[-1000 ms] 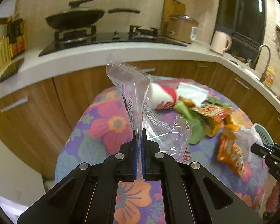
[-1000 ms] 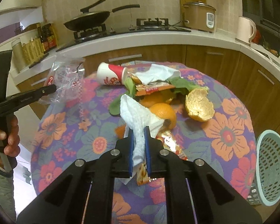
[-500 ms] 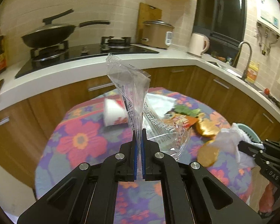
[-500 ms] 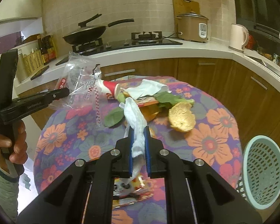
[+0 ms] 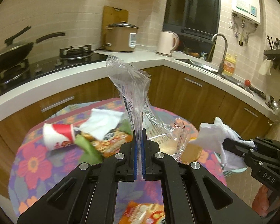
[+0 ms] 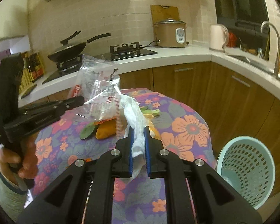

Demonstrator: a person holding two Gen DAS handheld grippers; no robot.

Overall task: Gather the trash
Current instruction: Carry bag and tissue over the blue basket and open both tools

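- My left gripper [image 5: 138, 137] is squeezed tight on a clear plastic wrapper [image 5: 132, 91]. The wrapper sticks up in the air above the round table [image 5: 35, 164].
- My right gripper [image 6: 139, 140] is almost shut and pinches a crumpled white tissue [image 6: 135, 119]. The tissue hangs above the table too.
- In the left camera, my right gripper with the tissue shows up past the right edge of the table.
- The table has a purple cloth with big orange and red flowers.
- More trash lies on the table: a red and white paper cup [image 5: 58, 135] on its side, another white tissue [image 5: 102, 120] just beside the cup, green leaves [image 6: 87, 131], an orange peel [image 6: 106, 129] and a snack bag [image 5: 112, 140].
- A light blue basket with holes [image 6: 246, 169] sits lower than the table, off its right side.
- My hand [image 6: 21, 160] holds the left gripper's handle at the left side of the table.
- Behind the table is the kitchen counter with a black pan [image 6: 69, 49] and a rice cooker [image 6: 170, 32].
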